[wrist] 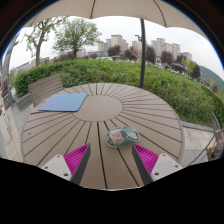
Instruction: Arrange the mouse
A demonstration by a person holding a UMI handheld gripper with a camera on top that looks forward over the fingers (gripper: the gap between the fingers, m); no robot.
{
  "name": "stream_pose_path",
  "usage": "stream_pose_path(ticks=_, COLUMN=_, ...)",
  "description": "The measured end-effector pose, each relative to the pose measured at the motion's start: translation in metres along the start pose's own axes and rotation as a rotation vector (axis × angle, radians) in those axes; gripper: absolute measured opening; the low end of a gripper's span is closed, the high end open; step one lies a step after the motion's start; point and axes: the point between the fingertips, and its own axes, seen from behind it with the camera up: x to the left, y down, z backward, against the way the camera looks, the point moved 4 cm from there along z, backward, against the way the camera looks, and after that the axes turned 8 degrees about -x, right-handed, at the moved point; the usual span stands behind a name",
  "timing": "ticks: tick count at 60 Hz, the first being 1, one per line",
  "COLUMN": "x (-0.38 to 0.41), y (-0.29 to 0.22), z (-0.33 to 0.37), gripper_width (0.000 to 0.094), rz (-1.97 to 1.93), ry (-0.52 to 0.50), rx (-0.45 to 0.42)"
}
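Nothing is held by the claw (111, 160), whose fingers are spread wide with magenta pads (76, 156) facing inward. Just ahead of them, near the right finger, a mouse (122, 137) is seen, its shape hard to make out. Open slats of the round worktop (95, 105) are left around it; a blue mat (62, 101) lies farther off, left.

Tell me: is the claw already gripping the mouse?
No. The mouse lies on the round table just ahead of the open claw, untouched.
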Motion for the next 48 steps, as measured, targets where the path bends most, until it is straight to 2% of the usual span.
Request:
stream_pose_path(ticks=13, x=-0.003, y=-0.011, z=-0.043, gripper_width=0.0854, rz=-0.024, ry=0.006, rx=0.020)
stream_pose_path(ticks=27, x=0.002, y=-0.030, z=-0.088, gripper_width=0.0854, rz=-0.018, ry=-0.055, rx=0.052)
stream_pose_path(ticks=48, x=0.012, y=-0.038, z=-0.110, gripper_width=0.0841, rz=0.018, ry=-0.107, rx=0.104)
